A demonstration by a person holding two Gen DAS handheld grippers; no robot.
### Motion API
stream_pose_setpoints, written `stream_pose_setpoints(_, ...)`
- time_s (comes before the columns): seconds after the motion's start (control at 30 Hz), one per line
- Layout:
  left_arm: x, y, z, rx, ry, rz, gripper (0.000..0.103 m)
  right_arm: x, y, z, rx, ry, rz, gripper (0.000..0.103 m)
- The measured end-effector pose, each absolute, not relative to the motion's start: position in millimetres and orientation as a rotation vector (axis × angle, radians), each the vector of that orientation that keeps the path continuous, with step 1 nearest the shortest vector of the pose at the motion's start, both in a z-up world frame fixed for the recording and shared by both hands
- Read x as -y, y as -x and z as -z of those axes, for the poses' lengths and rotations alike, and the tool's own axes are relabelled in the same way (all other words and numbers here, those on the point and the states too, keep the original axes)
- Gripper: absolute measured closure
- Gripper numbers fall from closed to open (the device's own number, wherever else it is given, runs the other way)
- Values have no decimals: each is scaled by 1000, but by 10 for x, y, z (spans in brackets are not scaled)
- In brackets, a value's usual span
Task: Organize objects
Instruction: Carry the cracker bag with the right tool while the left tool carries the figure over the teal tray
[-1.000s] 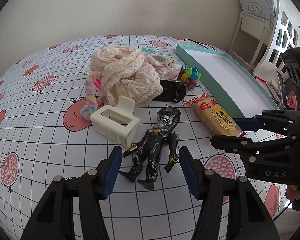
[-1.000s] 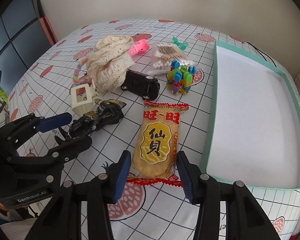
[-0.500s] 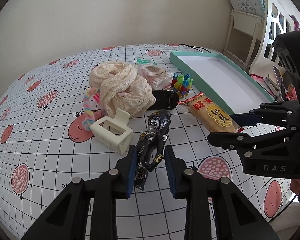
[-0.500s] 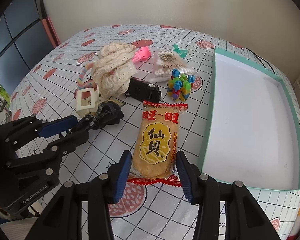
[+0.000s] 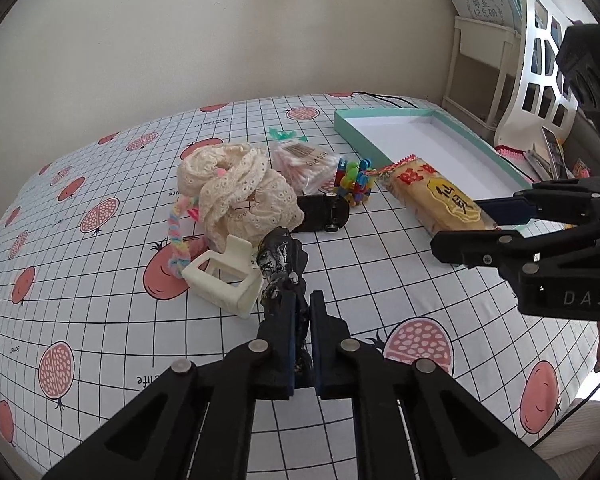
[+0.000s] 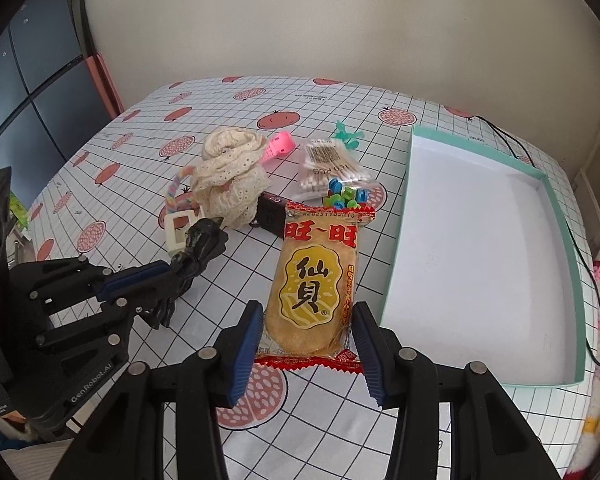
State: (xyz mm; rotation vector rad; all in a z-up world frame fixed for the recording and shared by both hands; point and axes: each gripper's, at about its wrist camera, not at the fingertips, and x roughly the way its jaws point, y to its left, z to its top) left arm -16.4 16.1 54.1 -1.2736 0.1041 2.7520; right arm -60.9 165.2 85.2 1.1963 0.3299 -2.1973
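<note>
Left tongs (image 5: 300,320), closed on the legs of the glossy black-and-gold plastic action figure (image 5: 281,264), which a second ago lay flat on the worktop (image 5: 380,280) between open jaws; the figure is now raised, head pointing forward and away from the tongs. Right tongs (image 6: 308,344), blue pads pressed against both sides of the yellow-and-red crinkled rice-cracker packet (image 6: 315,280), which a second ago lay on the cloth between wider jaws and is now lifted clear, its far end tilted up. Just ahead and to the left of the left tongs: a cream rectangular plastic hair claw (image 5: 224,280), with a cream eyelet-lace fabric bundle (image 5: 240,196) and a pastel braided cord (image 5: 178,236) beyond it. Farther ahead: a black toy car (image 5: 324,212), a cluster of small multicoloured plastic clips (image 5: 354,184) and a clear bag of cotton swabs (image 5: 304,160). To the right of the right tongs, near but not touching the packet: the shallow mint-green rectangular tray with white floor (image 6: 556,240), holding nothing. Judged reading: both pickups appear complete, and the carry toward the tray is the likely next step; the remaining items are not yet sorted.
</note>
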Motion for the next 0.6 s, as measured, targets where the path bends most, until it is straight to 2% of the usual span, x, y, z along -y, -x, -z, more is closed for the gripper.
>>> stream_pose_setpoints(0.4, -153, 191, -636, -101, 1316, -2739, 97, -1827, 649, -1078, -261, -1187, 2220, 54)
stream_pose_setpoints(0.6, -192, 242, -909, -102, 1273, -2738, 97, -1920, 660, -1362, -236, -1147, 2271, 54)
